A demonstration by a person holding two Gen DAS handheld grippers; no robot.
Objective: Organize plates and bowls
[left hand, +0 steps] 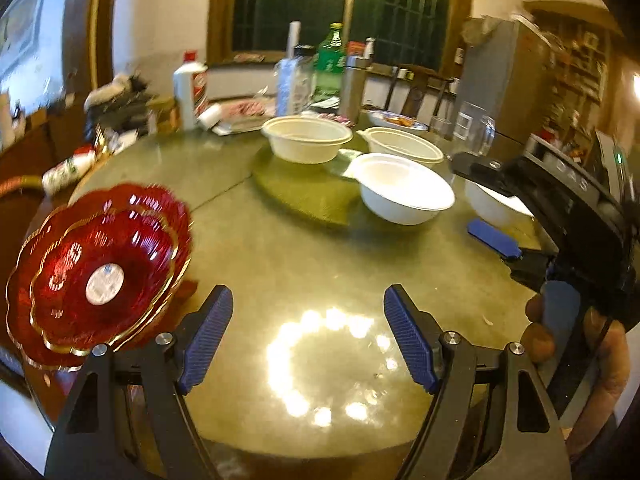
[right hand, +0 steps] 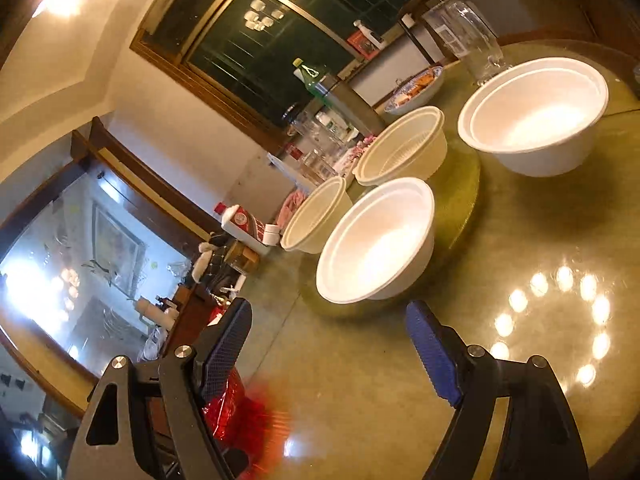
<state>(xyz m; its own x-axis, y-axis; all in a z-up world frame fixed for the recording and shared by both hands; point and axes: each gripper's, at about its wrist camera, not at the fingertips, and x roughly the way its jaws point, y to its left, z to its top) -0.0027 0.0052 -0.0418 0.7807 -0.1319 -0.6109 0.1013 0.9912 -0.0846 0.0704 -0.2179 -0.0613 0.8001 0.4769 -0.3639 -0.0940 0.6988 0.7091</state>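
Both grippers, left [left hand: 308, 336] and right [right hand: 328, 348], hang released with ribbed blue fingers [left hand: 210, 338] empty over the glossy round desk [left hand: 320, 264], scalloped red gilt-rimmed plates [left hand: 100, 272] stacked at its edge, smooth white bowls [left hand: 404, 188] farther in.

The counter [left hand: 304, 264] looks glossy, polished stone. The red plates [left hand: 100, 272] at nine o'clock seem shiny ribbed glass; the bowls [left hand: 404, 192] are matt white.

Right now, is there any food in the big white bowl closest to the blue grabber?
Empty. The right wrist view looks straight into the nearest white bowl and shows only its bare white inside.
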